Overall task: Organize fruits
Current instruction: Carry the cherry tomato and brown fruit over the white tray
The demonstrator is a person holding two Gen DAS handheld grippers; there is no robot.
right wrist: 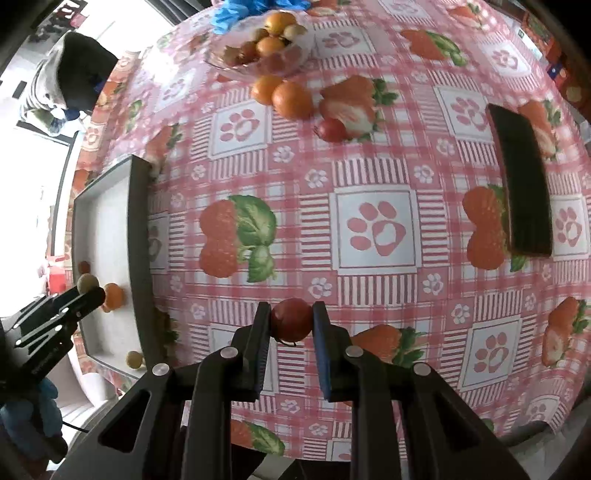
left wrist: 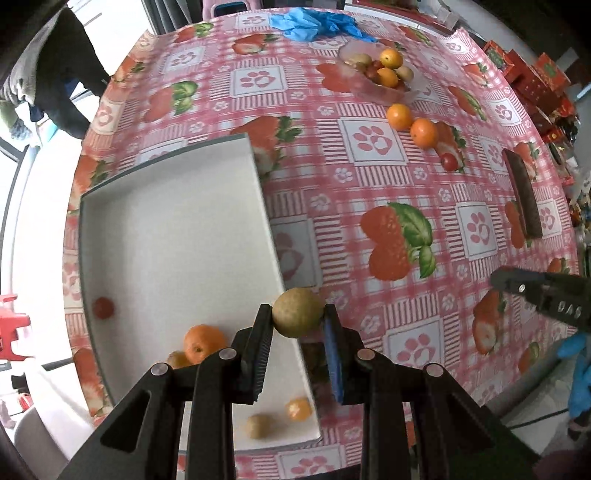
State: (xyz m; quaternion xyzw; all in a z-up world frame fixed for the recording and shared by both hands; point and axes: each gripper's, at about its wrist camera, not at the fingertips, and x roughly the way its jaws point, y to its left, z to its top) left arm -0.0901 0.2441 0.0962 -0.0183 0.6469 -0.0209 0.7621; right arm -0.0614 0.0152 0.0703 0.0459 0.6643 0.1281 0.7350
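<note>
My left gripper [left wrist: 297, 316] is shut on a round brown-green fruit [left wrist: 297, 312] and holds it over the right rim of the white tray [left wrist: 177, 236]. The tray holds an orange [left wrist: 203, 342], a red tomato [left wrist: 103, 308] and several small fruits near its front. My right gripper [right wrist: 290, 320] is shut on a red tomato [right wrist: 290, 319] above the tablecloth. A clear bowl [left wrist: 373, 90] of mixed fruit stands at the far side. Two oranges [left wrist: 412, 124] and a tomato [left wrist: 449, 161] lie on the cloth in front of it. The left gripper also shows in the right wrist view [right wrist: 90, 293].
A dark flat bar [right wrist: 521, 184] lies on the right of the table. Blue crumpled plastic [left wrist: 314, 22] sits at the far edge. Red boxes [left wrist: 535, 74] are stacked beyond the table at the right. A person in dark clothes [left wrist: 70, 74] is at the far left.
</note>
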